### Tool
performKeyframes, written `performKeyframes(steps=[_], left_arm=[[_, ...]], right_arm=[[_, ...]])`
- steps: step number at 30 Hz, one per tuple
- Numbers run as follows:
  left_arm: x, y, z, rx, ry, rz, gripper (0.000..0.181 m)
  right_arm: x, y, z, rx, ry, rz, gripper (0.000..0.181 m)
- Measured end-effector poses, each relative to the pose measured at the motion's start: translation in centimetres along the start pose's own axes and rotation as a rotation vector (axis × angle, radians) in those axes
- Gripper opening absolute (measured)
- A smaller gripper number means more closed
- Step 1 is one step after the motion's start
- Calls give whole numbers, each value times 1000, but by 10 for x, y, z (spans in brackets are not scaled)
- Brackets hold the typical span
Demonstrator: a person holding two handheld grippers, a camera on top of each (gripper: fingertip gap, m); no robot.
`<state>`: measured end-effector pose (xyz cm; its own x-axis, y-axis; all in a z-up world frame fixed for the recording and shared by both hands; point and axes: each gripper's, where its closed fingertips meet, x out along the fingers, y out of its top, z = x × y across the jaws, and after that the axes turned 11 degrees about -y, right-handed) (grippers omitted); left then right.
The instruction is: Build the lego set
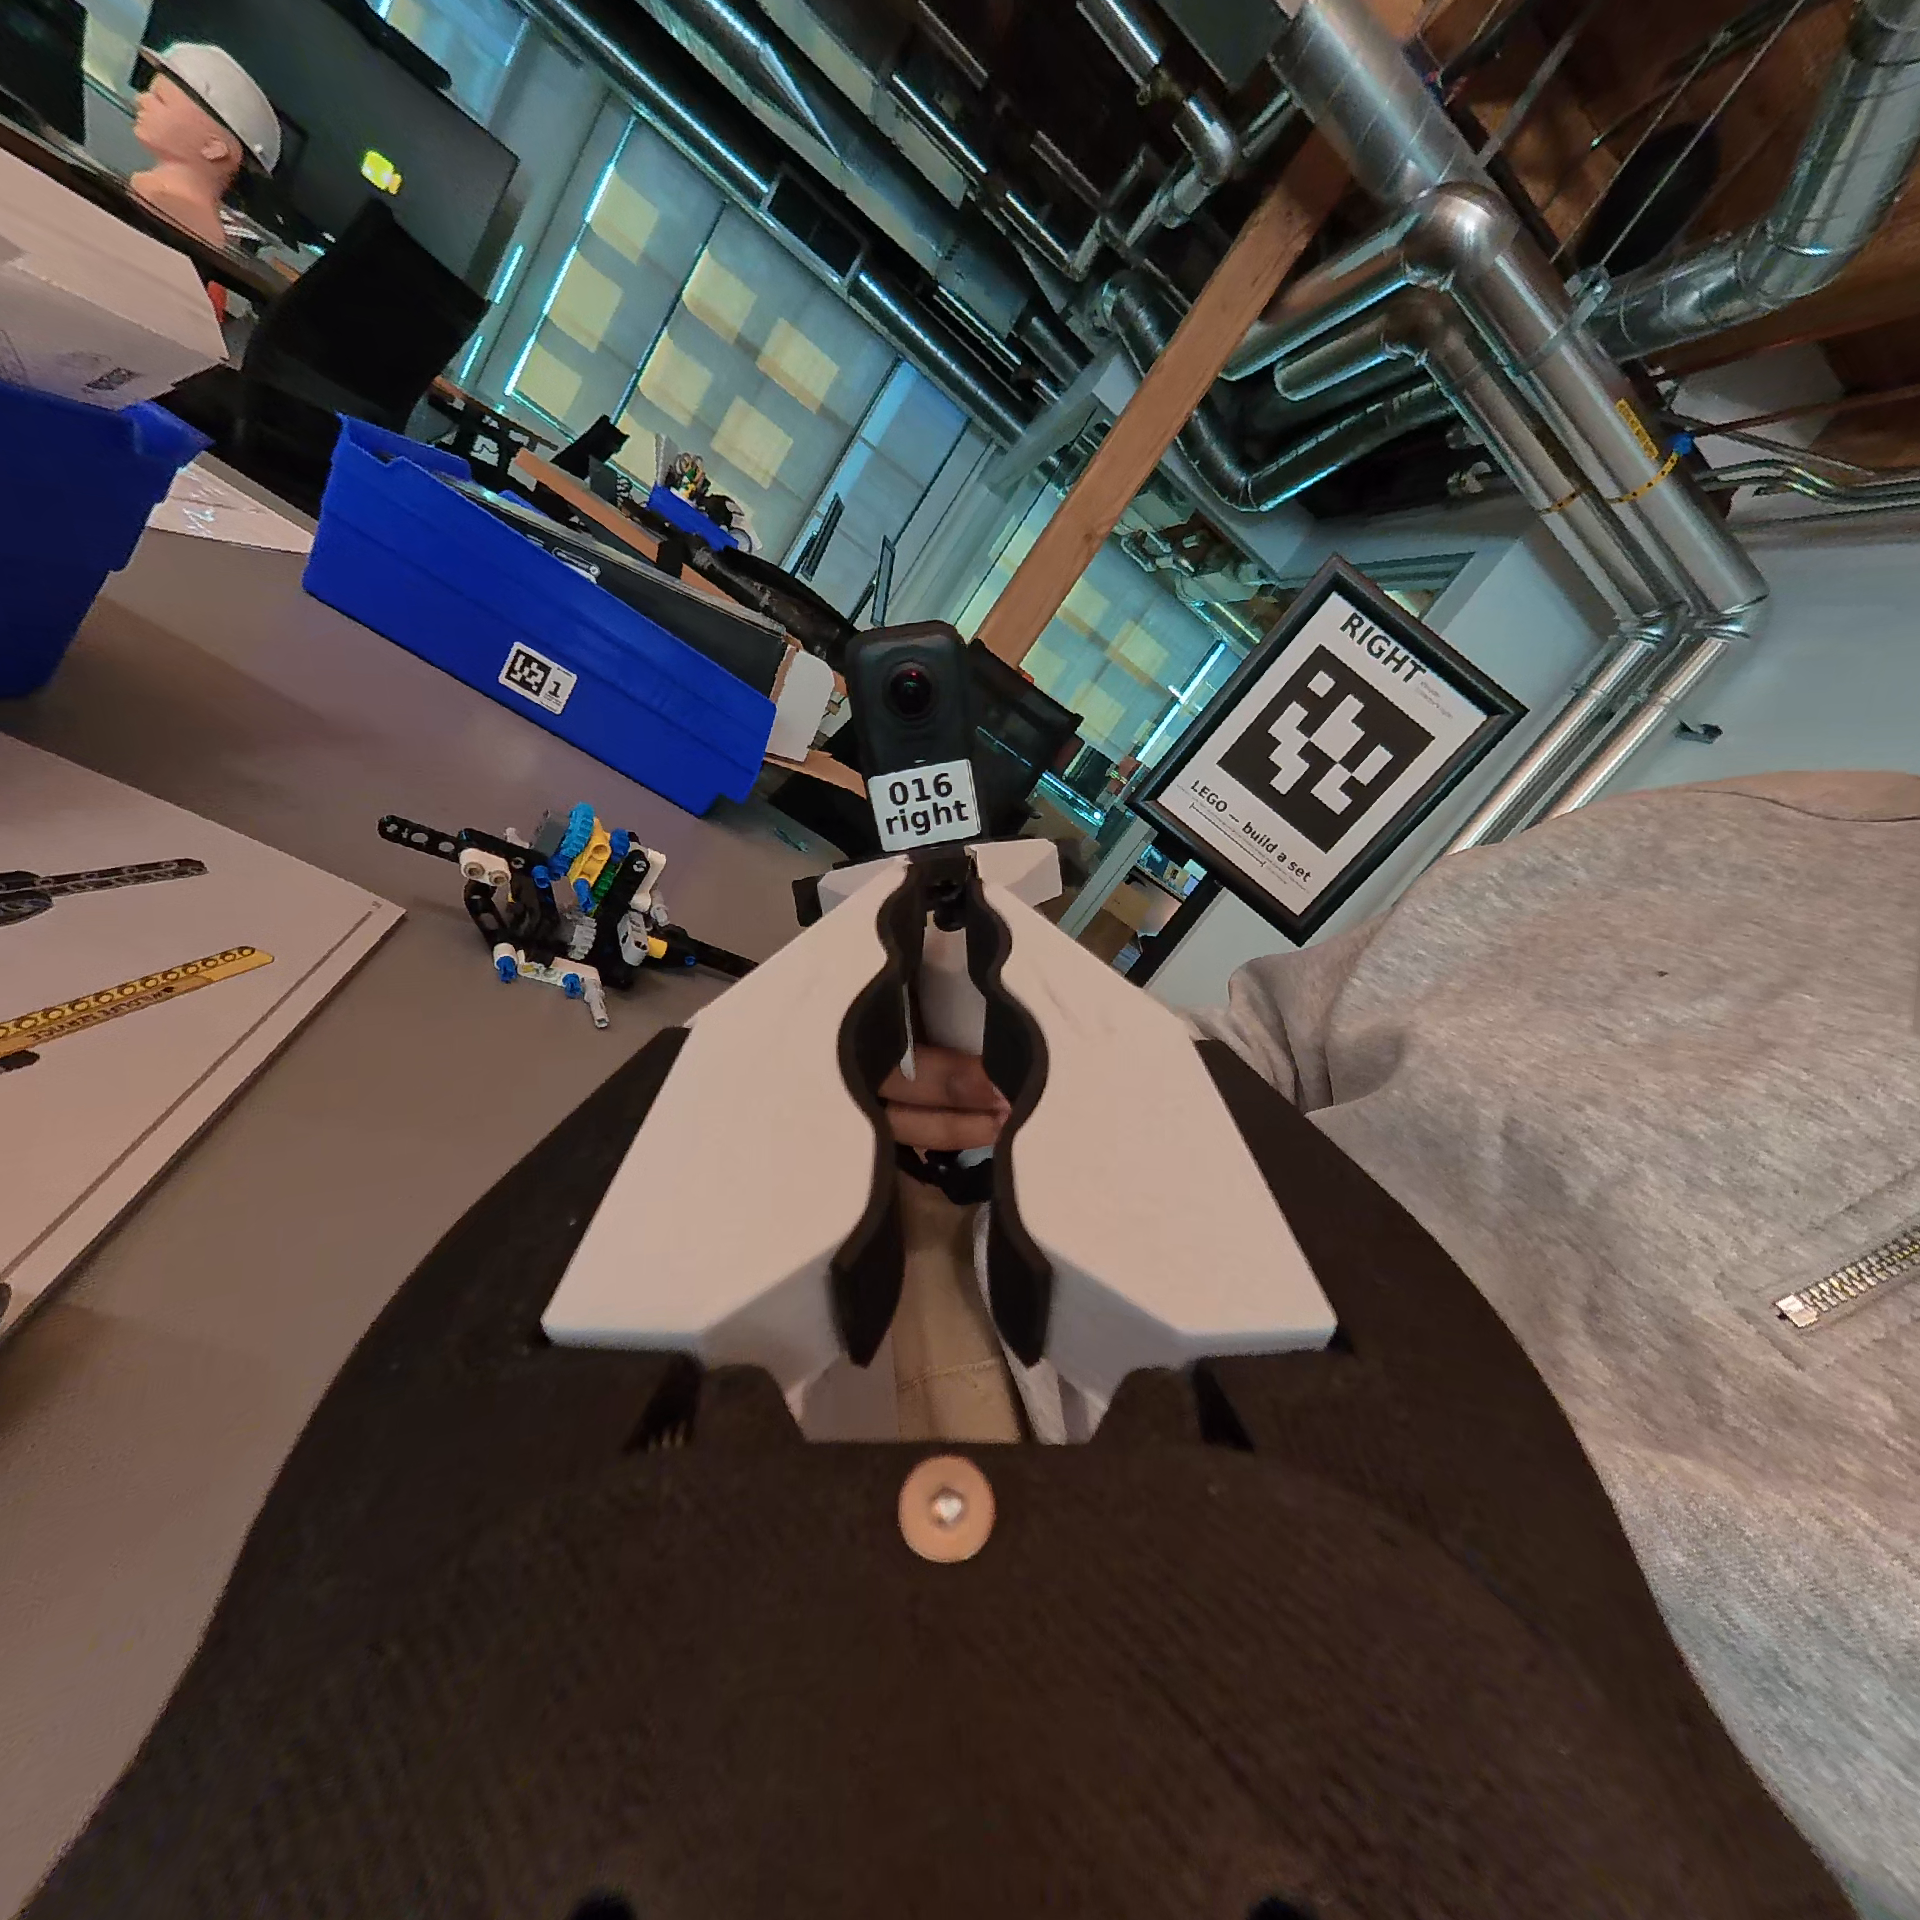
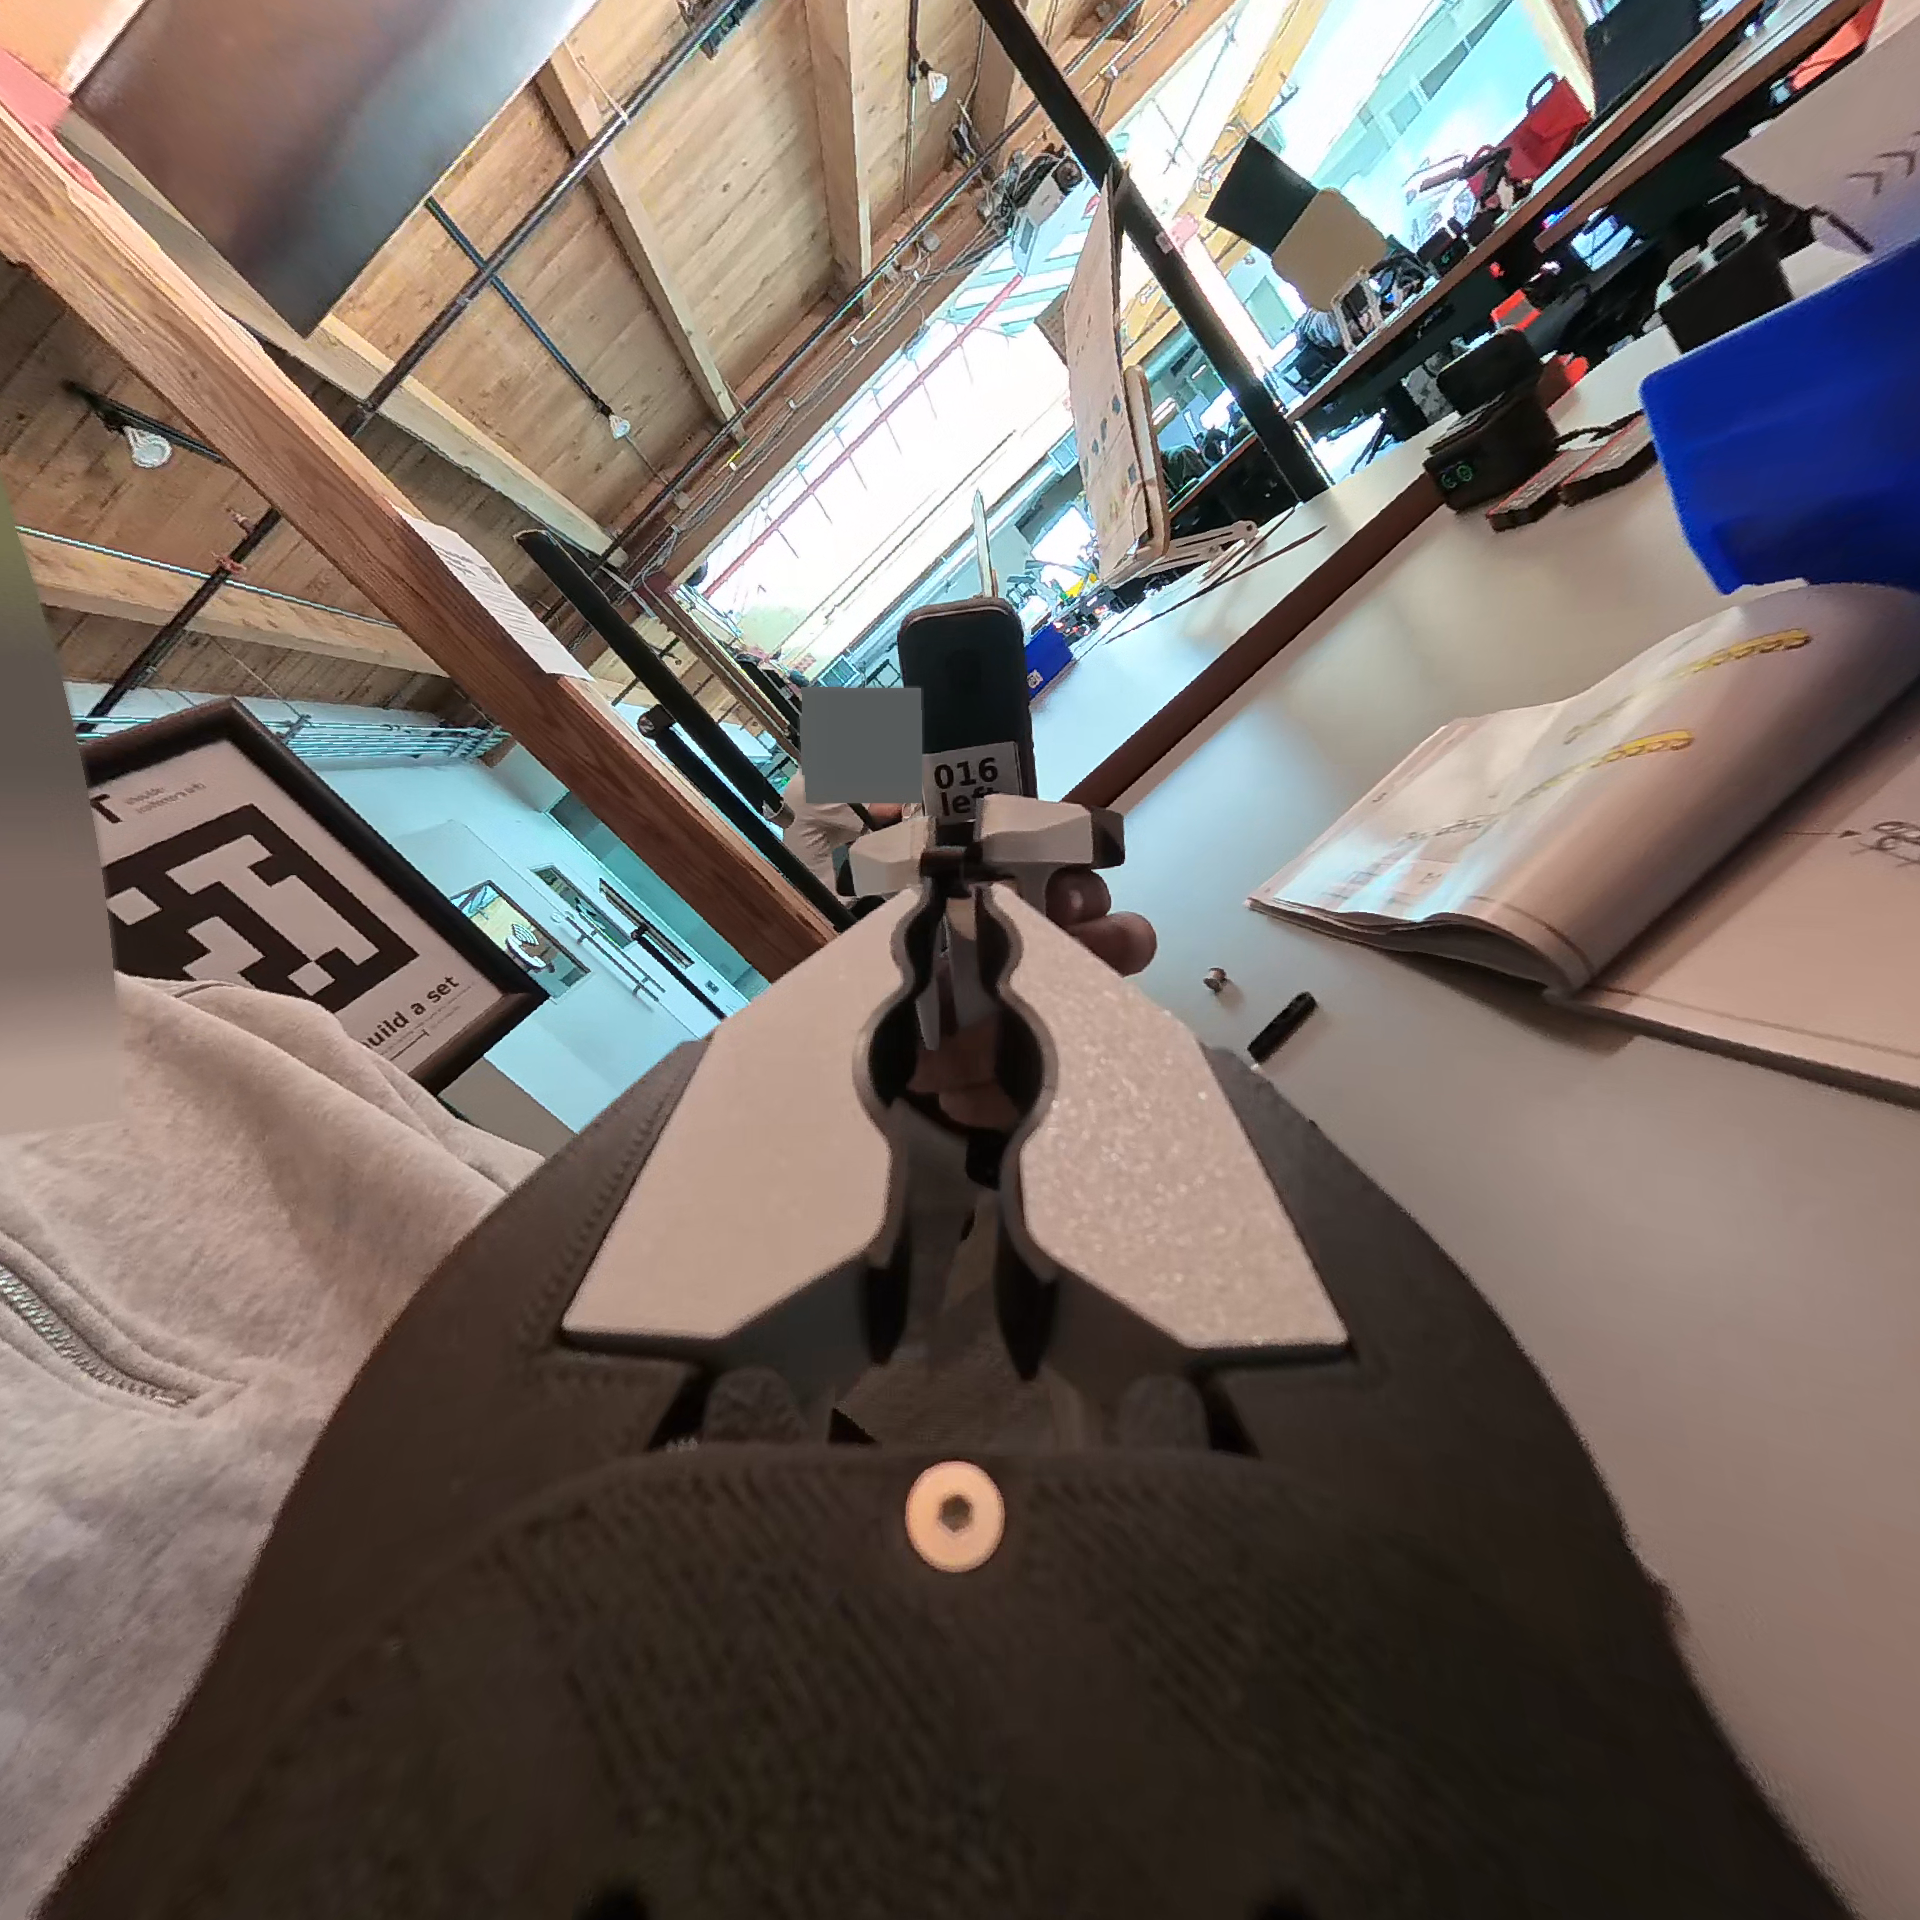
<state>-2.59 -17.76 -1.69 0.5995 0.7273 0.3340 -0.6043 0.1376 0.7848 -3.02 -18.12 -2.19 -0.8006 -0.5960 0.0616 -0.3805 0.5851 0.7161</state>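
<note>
Lego assembly (image 1: pixel 566 904): a partly built cluster of black, white, blue, yellow and green parts was noted lying on the grey table (image 1: pixel 312 1195), at 9 o'clock from the tips in the left wrist view, untouched by either tool.
Loose parts: a small grey pin (image 2: pixel 1214 979) and a black pin (image 2: pixel 1283 1023) were seen on the table at 4 o'clock from the tips in the right wrist view.
Left gripper (image 1: pixel 940 894): claw drawn together at the tips, held off the table; whether a small part was pinched could not be told.
Right gripper (image 2: pixel 951 883): claw likewise drawn together and pointed tip to tip at the left one; a small dark spot at the meeting point could not be identified.
Progress: judged early to middle; one sub-assembly was built, and the instruction booklet (image 2: pixel 1558 831) lay open at 3 o'clock, so much was judged left.
Edges: a blue bin (image 1: pixel 520 634) stood beyond the assembly at 10 o'clock, a framed sign (image 1: pixel 1330 748) at 2 o'clock, and a grey sleeve (image 1: pixel 1610 1143) at 4 o'clock.
Open room: bare table was noted between booklet and assembly; a descent there was judged unobstructed.
</note>
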Motion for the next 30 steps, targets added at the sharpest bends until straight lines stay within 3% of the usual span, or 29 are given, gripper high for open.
performKeyframes(steps=[16, 30], left_arm=[[2, -13, -9, 26, 65, -88, 5], [6, -23, -12, 34, 88, -145, 5]], right_arm=[[-7, 7, 8, -74, -57, -6, 13], [-11, -10, 13, -162, -83, -145, 8]])
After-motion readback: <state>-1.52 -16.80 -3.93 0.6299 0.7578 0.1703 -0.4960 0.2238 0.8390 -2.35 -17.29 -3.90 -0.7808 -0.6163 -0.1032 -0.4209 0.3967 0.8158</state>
